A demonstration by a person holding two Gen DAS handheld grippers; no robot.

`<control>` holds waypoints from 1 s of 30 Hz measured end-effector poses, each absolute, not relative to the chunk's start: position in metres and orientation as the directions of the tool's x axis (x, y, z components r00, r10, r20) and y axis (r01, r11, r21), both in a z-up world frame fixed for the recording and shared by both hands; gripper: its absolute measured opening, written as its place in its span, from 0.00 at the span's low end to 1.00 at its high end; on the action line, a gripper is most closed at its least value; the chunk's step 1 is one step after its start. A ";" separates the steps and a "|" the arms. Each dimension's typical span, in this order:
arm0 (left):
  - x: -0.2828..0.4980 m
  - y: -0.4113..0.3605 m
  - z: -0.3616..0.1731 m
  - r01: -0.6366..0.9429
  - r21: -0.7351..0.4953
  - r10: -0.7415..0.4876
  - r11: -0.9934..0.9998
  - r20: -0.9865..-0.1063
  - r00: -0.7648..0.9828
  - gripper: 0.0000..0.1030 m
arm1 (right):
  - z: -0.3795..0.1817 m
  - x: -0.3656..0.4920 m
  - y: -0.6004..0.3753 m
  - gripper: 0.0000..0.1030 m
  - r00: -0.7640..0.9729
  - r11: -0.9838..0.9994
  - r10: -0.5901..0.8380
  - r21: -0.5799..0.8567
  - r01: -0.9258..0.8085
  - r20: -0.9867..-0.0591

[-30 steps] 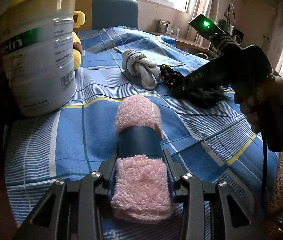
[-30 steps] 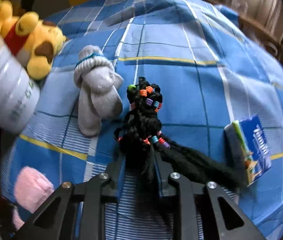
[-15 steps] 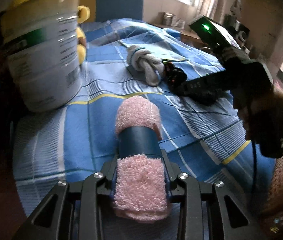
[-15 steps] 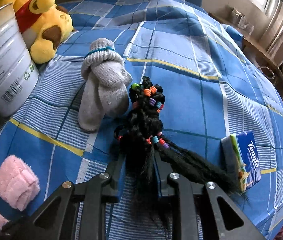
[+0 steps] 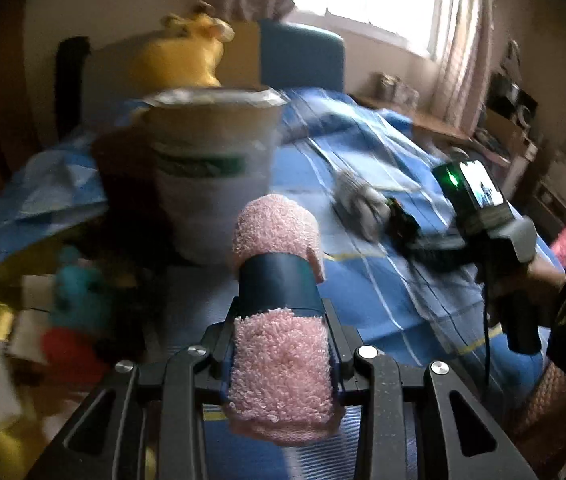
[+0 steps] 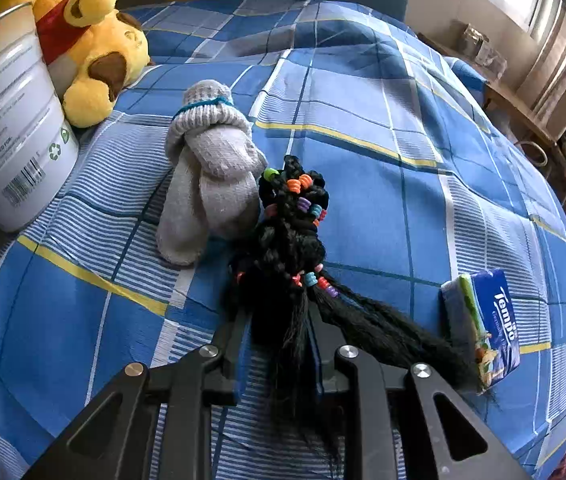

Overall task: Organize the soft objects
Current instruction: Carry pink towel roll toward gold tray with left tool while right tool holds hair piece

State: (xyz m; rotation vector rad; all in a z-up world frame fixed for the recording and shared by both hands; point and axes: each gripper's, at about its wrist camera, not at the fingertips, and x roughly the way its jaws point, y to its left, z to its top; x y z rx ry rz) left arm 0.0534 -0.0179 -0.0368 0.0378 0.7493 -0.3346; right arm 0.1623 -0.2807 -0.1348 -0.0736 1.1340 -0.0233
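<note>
Step in hand, by judgement: carrying the pink towel [image 5: 281, 364] to the can [image 5: 213, 168] and dropping it in. Best done by lifting above the rim, centring over the opening, then opening the jaws only once the roll hangs clear of the edge; left view blurred, so worth slowing before release. Tall can, likely easy to tip, so no knocking its side.

From the left: can at the bed's left edge, plush bear [image 6: 91, 48] just behind it, grey sock [image 6: 211, 184] near the middle of the blue checked bedspread [image 6: 383, 208], black braids [image 6: 291, 240] touching the sock's right side, tissue pack [image 6: 483, 332] well off to the right.

Left gripper [image 5: 281, 344]: jaws closed partway on the rolled pink towel, blue band around its middle, roll lifted and pointing at the can. Right gripper [image 6: 279, 344]: jaws narrowly parted and clamped on the loose tail of the braids, beaded end resting forward on the bedspread. Worth keeping the right still while the left drops, then lifting the braids clear of the sock.
</note>
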 end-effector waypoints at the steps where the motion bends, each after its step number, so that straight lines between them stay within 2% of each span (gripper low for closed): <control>1: 0.053 -0.011 -0.033 0.294 -0.080 -0.270 0.952 -0.669 0.692 0.34 | -0.135 0.162 -0.281 0.22 0.423 0.997 -0.056 -0.070 -0.017 -0.904; 16: 0.049 0.101 -0.033 0.003 -0.053 -0.038 0.999 -0.674 0.738 0.35 | -0.134 0.164 -0.280 0.22 0.416 0.997 -0.061 -0.074 -0.015 -0.907; 30: 0.042 0.155 -0.054 -0.130 -0.045 0.059 0.991 -0.714 0.698 0.35 | -0.134 0.162 -0.276 0.22 0.424 0.995 -0.078 -0.097 -0.025 -0.902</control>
